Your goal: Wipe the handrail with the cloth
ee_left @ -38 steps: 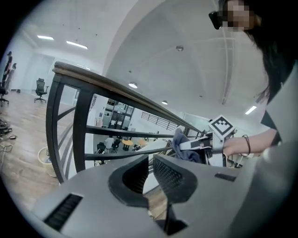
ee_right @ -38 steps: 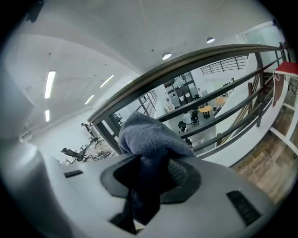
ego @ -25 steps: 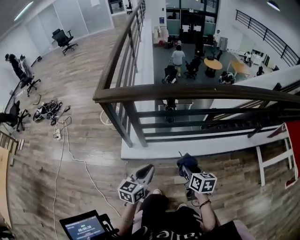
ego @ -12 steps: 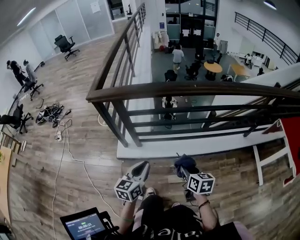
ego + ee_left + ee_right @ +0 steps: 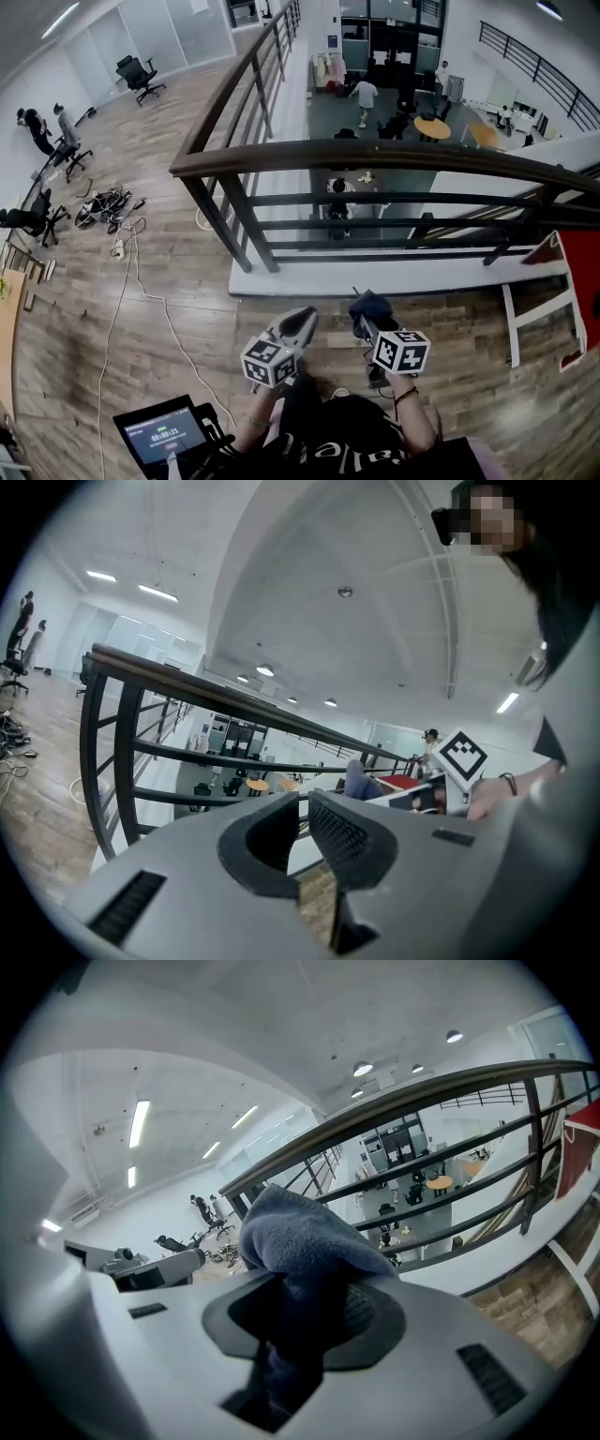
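Far to the left of the handrail (image 5: pixel 375 155), on the wooden floor, lie a tangle of cables (image 5: pixel 105 210) and a white cord (image 5: pixel 127 281) that trails away from it; an office chair (image 5: pixel 139 75) stands beyond them, level with the side run of the handrail. On the near side of the handrail, low at the left by the person's body, a small screen (image 5: pixel 161 435) glows. The left gripper (image 5: pixel 302 319) is held below the handrail and on its near side, well apart from it and pointed towards it. In the left gripper view its jaws are drawn almost together, with only a thin slit between them and nothing in it (image 5: pixel 302 810), and the dark top bar of the handrail (image 5: pixel 187 682) runs across above them. Its marker cube (image 5: pixel 270 362) sits just behind. Just to its right, equally short of the handrail, the right gripper (image 5: pixel 367 317) has its jaws clamped on the cloth (image 5: pixel 373 304). In the right gripper view the blue-grey cloth (image 5: pixel 300 1241) bulges up out of the closed jaws (image 5: pixel 309 1309) and hangs down between them, while the handrail (image 5: pixel 394 1101) curves past beyond, not touching it. Its own marker cube (image 5: pixel 401 351) faces upward. Under the right end of the handrail stands a white frame (image 5: pixel 539 309) with something red (image 5: pixel 586 281) beside it.
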{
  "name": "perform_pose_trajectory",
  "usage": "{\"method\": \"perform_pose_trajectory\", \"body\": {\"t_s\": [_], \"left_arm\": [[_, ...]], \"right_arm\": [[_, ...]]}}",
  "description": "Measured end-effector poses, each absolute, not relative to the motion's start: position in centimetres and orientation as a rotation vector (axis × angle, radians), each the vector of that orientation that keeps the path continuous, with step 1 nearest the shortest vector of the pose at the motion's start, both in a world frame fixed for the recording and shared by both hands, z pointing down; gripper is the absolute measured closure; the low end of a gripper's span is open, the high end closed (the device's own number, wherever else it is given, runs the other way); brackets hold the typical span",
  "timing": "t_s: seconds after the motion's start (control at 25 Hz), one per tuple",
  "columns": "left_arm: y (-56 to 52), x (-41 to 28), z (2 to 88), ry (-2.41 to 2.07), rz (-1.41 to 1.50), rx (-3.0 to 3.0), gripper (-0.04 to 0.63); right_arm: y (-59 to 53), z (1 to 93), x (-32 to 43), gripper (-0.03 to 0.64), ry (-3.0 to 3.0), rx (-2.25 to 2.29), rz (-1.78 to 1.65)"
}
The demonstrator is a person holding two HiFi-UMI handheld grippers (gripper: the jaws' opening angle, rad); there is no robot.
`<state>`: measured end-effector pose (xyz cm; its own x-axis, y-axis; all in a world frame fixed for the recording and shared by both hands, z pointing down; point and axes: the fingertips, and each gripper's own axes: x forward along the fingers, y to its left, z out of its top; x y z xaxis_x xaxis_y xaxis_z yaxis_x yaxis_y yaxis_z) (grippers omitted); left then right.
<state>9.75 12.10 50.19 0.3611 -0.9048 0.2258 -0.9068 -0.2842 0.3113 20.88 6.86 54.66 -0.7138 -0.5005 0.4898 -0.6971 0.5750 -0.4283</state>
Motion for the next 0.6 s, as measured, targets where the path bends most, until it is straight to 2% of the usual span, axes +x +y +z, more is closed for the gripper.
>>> {"method": "perform_pose_trajectory", "body": {"t_s": [0.6], "left_arm": [[13.5,11.0,49.8,-1.623,0.038,2.234,0.565]], "right_arm": [[7.9,54.5,21.6,0.514,-2.506,0.936,0.824]]}}
